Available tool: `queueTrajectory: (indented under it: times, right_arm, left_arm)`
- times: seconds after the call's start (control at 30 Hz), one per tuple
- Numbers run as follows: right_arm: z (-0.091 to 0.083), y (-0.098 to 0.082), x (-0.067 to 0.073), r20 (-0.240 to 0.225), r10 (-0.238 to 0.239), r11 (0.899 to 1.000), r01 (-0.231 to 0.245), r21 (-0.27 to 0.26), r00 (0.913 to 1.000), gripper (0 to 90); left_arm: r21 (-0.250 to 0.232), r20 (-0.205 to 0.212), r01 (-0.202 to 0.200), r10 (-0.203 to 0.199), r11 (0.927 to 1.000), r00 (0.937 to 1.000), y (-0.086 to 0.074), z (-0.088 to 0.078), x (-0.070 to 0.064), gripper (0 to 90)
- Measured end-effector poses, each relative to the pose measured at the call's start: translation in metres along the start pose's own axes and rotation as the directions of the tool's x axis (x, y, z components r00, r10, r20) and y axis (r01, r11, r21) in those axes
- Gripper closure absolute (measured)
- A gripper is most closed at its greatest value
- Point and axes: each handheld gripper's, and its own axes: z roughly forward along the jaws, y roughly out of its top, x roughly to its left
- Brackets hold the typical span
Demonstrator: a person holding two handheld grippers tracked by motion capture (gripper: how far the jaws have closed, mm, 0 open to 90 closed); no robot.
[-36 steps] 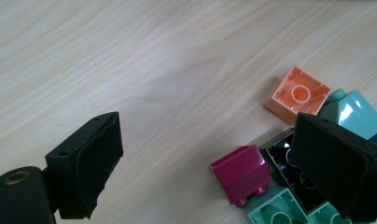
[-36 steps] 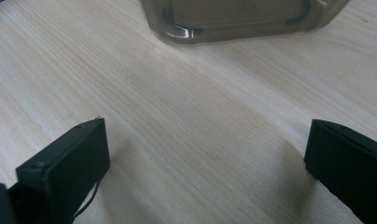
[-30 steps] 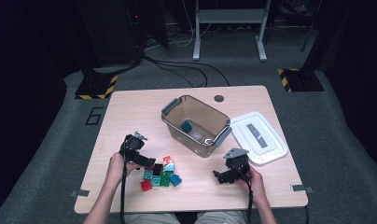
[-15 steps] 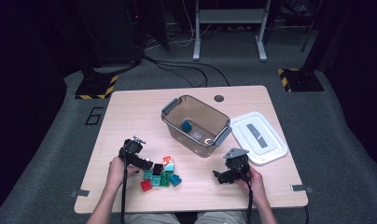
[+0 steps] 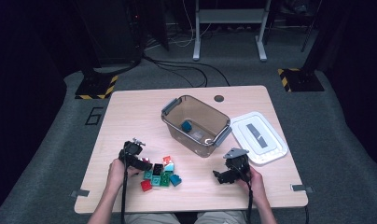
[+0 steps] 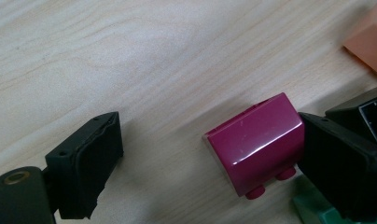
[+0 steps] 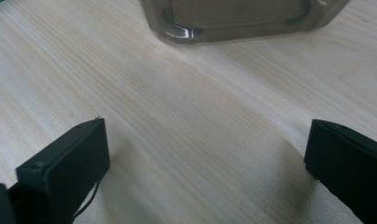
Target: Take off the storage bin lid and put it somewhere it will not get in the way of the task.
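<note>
Pale wood of the table (image 5: 130, 116) is lying under both grippers. At the near left, the left gripper (image 6: 210, 163) is standing wide, its jaws just closing a little around a magenta brick (image 6: 256, 149); one jaw is touching the brick, the other is apart from it. This brick is glossy, with a sloped top and round studs on its side. A black brick (image 6: 364, 112), a green brick (image 6: 312, 210) and a peach brick (image 6: 368, 42) are crowding just beside it. Farther right, a brown bin (image 5: 196, 123) is holding a teal block (image 5: 186, 126), next to a white lid (image 5: 259, 137). The right gripper (image 7: 205, 163) is waiting wide open over bare wood.
</note>
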Motion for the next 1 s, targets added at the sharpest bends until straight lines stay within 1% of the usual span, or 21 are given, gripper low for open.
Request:
queueTrajectory:
  times: [0.07,0.13,0.17,0.2,0.23,0.27,0.3,0.33,0.37,0.53,0.67,0.83,0.87,0.9,0.93,0.97,1.0]
  right_arm:
    - [0.000,0.000,0.000,0.000,0.000,1.000,0.000,0.000,1.0000,0.0]
    - [0.000,0.000,0.000,0.000,0.000,1.000,0.000,0.000,1.0000,0.0]
    - [0.000,0.000,0.000,0.000,0.000,1.000,0.000,0.000,1.0000,0.0]
    - [0.000,0.000,0.000,0.000,0.000,1.000,0.000,0.000,1.0000,0.0]
    - [0.000,0.000,0.000,0.000,0.000,1.000,0.000,0.000,1.0000,0.0]
    - [0.000,0.000,0.000,0.000,0.000,1.000,0.000,0.000,1.0000,0.0]
    - [0.000,0.000,0.000,0.000,-0.001,1.000,0.001,0.000,1.0000,0.0]
    - [0.000,0.000,0.000,0.000,0.000,1.000,0.000,0.000,1.0000,0.0]
    - [0.000,0.000,0.000,0.000,0.000,1.000,0.000,0.000,1.0000,0.0]
    - [0.000,0.000,0.000,0.000,0.001,1.000,-0.001,0.000,1.0000,0.0]
    - [0.000,0.000,0.000,0.000,0.000,1.000,0.000,0.000,1.0000,0.0]
    - [0.000,0.000,0.000,0.000,-0.004,1.000,0.004,-0.001,1.0000,0.0]
    - [0.000,0.000,0.000,-0.001,0.000,1.000,0.000,0.000,1.0000,0.0]
    - [0.000,0.000,0.000,0.000,-0.004,1.000,0.004,-0.001,1.0000,0.0]
    - [0.000,0.000,0.000,-0.001,0.000,1.000,0.000,0.000,1.0000,0.0]
    - [0.000,0.000,0.000,0.000,-0.005,1.000,0.005,-0.001,1.0000,0.0]
    - [0.000,0.000,0.000,-0.001,0.000,1.000,0.000,0.000,1.0000,0.0]
  left_arm:
    - [-0.009,0.011,-0.009,0.009,0.9999,0.9999,0.000,-0.001,-0.001,11.9]
    - [-0.018,0.009,-0.017,0.017,0.9997,0.9998,0.000,-0.002,-0.001,17.1]
    - [-0.030,0.011,-0.016,0.016,0.9994,0.9998,0.000,-0.003,-0.002,20.3]
    - [-0.033,0.013,-0.017,0.018,0.9993,0.9998,0.000,-0.005,-0.002,27.1]
    - [-0.040,0.010,-0.009,0.009,0.9992,0.9999,0.000,-0.006,-0.002,35.4]
    - [-0.039,0.009,-0.014,0.014,0.9991,0.9999,0.000,-0.007,-0.002,40.7]
    - [-0.043,0.010,-0.017,0.018,0.9989,0.9998,0.000,-0.007,-0.001,43.2]
    - [-0.046,0.005,-0.017,0.017,0.9988,0.9998,0.000,-0.008,-0.002,48.0]
    - [-0.047,0.006,-0.015,0.016,0.9988,0.9999,0.000,-0.008,-0.002,48.2]
    - [-0.043,-0.008,-0.031,0.030,0.9986,0.9995,0.001,-0.008,-0.003,48.7]
    - [-0.058,0.001,-0.031,0.032,0.9978,0.9995,0.005,-0.012,-0.004,48.7]
    - [-0.073,-0.002,-0.046,0.046,0.9962,0.9989,0.014,-0.022,-0.006,48.7]
    - [-0.077,-0.005,-0.053,0.053,0.9957,0.9986,0.015,-0.024,-0.007,48.7]
    - [-0.078,-0.005,-0.065,0.065,0.9948,0.9979,0.018,-0.027,-0.006,48.7]
    - [-0.079,0.000,-0.060,0.061,0.9950,0.9982,0.019,-0.030,-0.007,48.7]
    - [-0.082,-0.005,-0.064,0.064,0.9945,0.9979,0.021,-0.031,-0.007,48.7]
    - [-0.086,-0.003,-0.069,0.069,0.9939,0.9976,0.023,-0.034,-0.008,48.7]
